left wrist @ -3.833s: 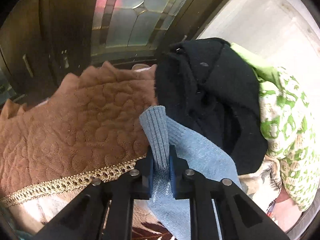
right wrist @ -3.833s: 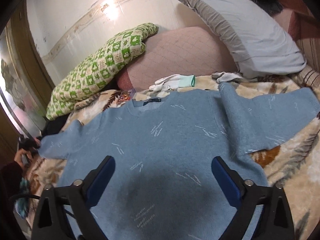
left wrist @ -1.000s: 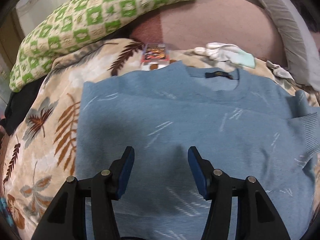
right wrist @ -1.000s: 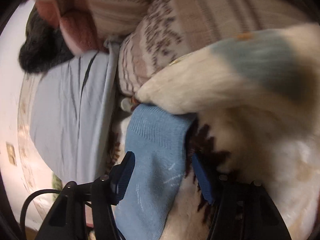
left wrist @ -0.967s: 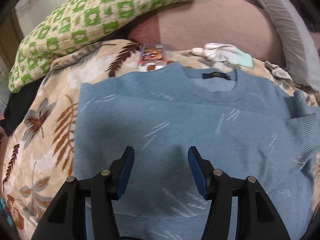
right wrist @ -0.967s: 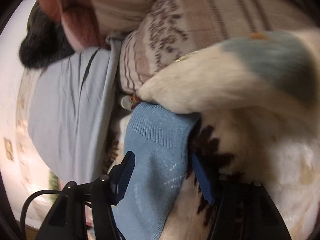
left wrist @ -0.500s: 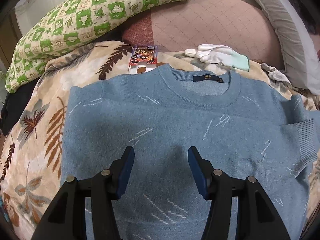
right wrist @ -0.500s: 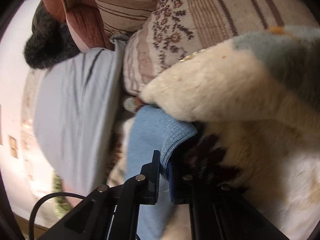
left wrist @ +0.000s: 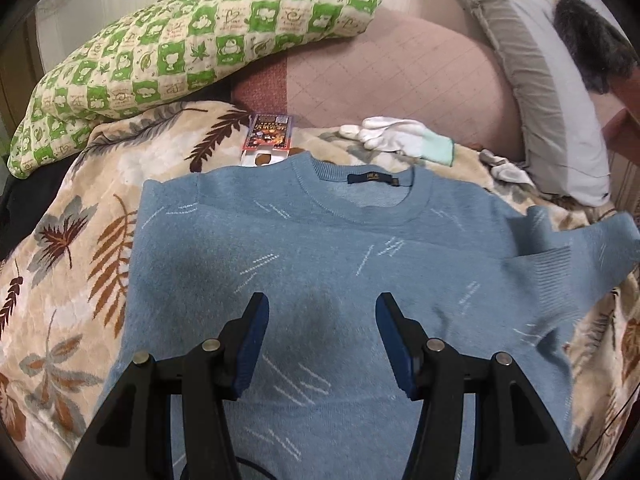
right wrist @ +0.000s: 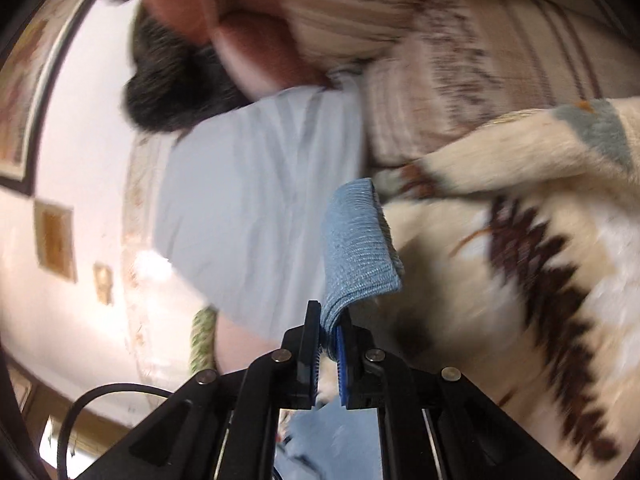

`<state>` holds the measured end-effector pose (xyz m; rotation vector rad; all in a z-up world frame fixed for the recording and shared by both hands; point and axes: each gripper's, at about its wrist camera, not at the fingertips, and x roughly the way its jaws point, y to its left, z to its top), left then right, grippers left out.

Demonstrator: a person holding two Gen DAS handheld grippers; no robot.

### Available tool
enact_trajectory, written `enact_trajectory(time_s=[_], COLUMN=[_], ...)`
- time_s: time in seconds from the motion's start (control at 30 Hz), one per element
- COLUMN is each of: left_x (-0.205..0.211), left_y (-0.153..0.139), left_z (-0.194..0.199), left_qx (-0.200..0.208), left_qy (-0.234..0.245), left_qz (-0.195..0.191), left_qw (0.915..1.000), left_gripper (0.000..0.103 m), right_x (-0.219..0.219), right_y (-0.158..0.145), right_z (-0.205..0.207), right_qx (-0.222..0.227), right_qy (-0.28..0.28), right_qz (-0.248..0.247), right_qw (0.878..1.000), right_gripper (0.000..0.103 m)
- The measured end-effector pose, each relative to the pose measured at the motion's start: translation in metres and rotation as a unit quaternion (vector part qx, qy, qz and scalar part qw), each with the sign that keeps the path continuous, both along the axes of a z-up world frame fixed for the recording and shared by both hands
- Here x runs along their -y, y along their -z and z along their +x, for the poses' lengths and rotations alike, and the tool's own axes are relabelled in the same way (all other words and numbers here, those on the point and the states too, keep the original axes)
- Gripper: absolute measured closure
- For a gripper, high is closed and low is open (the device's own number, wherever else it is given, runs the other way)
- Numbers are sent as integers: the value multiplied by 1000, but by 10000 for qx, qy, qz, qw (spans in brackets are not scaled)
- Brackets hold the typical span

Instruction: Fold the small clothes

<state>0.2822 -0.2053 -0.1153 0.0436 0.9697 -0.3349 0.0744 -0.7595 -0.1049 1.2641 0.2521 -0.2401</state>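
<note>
right hand-held gripper (right wrist: 329, 334) pinching sweater cuff (right wrist: 358, 248)

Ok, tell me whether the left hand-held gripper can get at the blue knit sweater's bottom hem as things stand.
Probably yes: the left hand-held gripper hangs open and empty right above the blue knit sweater, nothing between them; the hem itself is hidden below the jaws.

Bedroom — pillows (left wrist: 192, 32), blanket (left wrist: 72, 240).

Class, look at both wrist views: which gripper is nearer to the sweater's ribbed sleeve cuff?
Right. The right gripper is clamped on the sleeve cuff. The left gripper hovers open above the sweater body, holding nothing.
</note>
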Motion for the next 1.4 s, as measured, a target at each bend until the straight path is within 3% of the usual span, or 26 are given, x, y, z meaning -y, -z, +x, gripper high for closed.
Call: enact_trajectory(time_s=[0.23,0.43,0.63,0.73,0.87,0.97,1.07,1.2,1.3,1.4], left_x=[-38,-109,-184,-212,-232,-236,-225,-194,-159,-132], left_y=[-20,-35,-44,-39,-21,-18,-20,-16,-6,12], left_z=[-9,-10,-12,-19,-18,-17,-18,-16,-10,6], left_qx=[67,288,573,678,544,563,635,487,378,218], left_qy=[-89,-501,-1133,-1454,-1737,-1755,-1517,-1057,-719,-618], left_qz=[-219,-78,120,-65,-150,-214,-319,-581,-410,70], left_qw=[9997,9983,9918,9870,9832,9826,9859,9915,9959,9978], left_gripper=[46,46,46,46,46,46,46,45,45,45], right_x=[-110,-244,-378,-435,-496,-513,-506,-452,-397,-362], right_y=[-67,-85,-64,-47,-11,16,23,-3,-4,17], right_z=[38,108,170,193,214,229,218,186,172,169], right_qx=[518,549,415,345,-220,-999,-1091,-763,-1227,-1719], right_qy=[-1230,-2574,-3651,-3987,-4321,-4422,-4444,-4018,-3446,-3255], right_qz=[-463,-600,-515,-537,-616,-937,-1107,-1404,-1602,-1697], right_qw=[9900,9629,9286,9149,8994,8864,8823,9017,9168,9142], right_gripper=[96,96,95,95,91,90,90,90,84,84])
